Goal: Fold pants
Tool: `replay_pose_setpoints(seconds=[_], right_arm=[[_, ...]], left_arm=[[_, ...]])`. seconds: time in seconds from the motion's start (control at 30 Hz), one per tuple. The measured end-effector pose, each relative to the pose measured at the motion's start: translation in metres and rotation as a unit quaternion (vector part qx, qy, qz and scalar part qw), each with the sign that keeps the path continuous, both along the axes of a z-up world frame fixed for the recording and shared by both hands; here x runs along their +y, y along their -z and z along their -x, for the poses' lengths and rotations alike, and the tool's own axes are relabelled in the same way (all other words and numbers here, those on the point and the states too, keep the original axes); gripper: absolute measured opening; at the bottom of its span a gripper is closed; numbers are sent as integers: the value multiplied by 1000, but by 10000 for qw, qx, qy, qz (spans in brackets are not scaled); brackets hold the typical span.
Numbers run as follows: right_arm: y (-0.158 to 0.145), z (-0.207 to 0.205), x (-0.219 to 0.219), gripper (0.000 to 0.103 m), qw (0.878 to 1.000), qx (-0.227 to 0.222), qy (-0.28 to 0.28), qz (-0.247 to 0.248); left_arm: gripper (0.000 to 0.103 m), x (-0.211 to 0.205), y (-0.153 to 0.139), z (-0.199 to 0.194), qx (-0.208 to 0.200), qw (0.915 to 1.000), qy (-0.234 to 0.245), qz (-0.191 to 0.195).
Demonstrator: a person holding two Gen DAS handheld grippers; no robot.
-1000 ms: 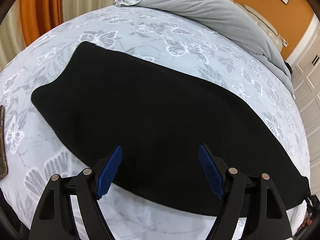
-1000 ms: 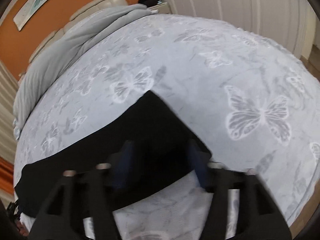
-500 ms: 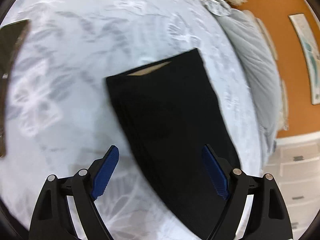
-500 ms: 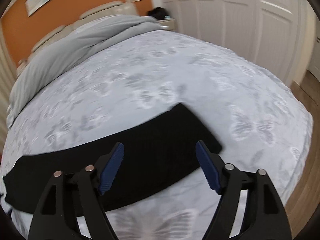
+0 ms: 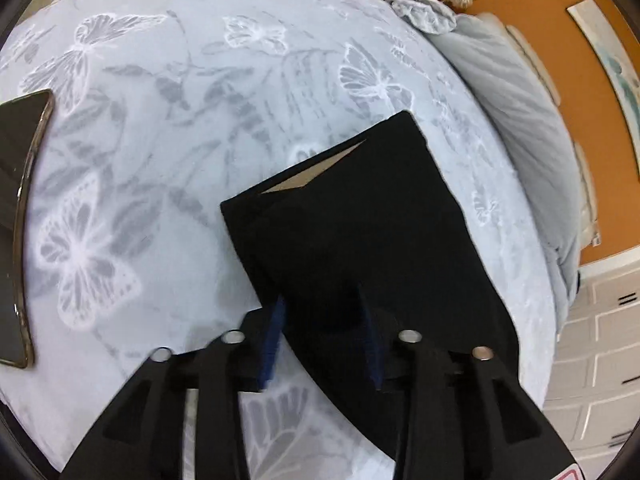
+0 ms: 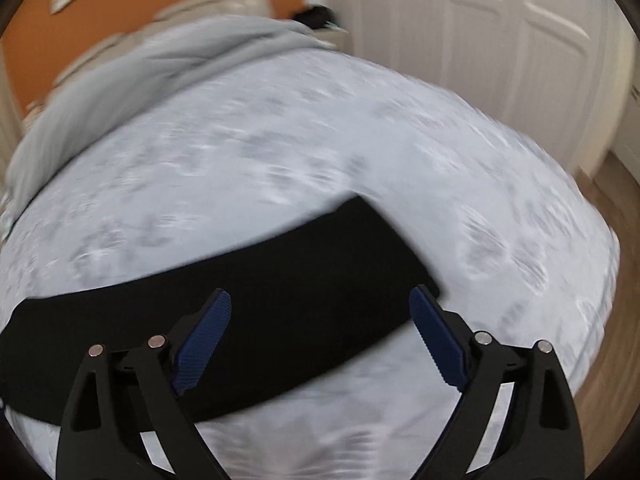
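Observation:
Black pants, folded lengthwise, lie flat on the butterfly-print bedspread. Their waist end shows a tan inner label. My left gripper points down at the near side edge by the waist. Its jaws are closing with the cloth's edge between the blue pads. In the blurred right wrist view the pants run as a long strip to the leg end at the right. My right gripper hovers over that end. Its jaws are opening wide and hold nothing.
A dark phone lies on the bed at the left edge. A grey duvet is bunched along the headboard, also seen as the grey duvet. White wardrobe doors and wood floor lie beyond the bed's right edge.
The left gripper swung from the middle of the pants to the waist end and its jaws narrowed around the cloth's edge. The right gripper pulled back from the leg end and its jaws widened.

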State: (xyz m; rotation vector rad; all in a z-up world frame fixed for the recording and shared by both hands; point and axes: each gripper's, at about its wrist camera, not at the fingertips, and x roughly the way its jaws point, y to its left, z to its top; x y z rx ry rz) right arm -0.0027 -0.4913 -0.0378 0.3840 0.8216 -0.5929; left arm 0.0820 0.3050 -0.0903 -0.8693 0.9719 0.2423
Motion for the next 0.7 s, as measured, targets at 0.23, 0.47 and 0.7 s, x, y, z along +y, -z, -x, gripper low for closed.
replay_pose_setpoints(seconds=[0.23, 0.47, 0.7], right_arm=[[51, 46, -87, 89, 9908, -147, 645, -1177], [49, 37, -93, 88, 9887, -626, 528, -1253], [32, 6, -67, 18, 9944, -432, -175, -949]], left_arm=[[89, -3, 5, 15, 207, 9988, -443, 49], [89, -18, -7, 32, 32, 9948, -1020, -27], [89, -43, -15, 24, 78, 9968, -611, -517]])
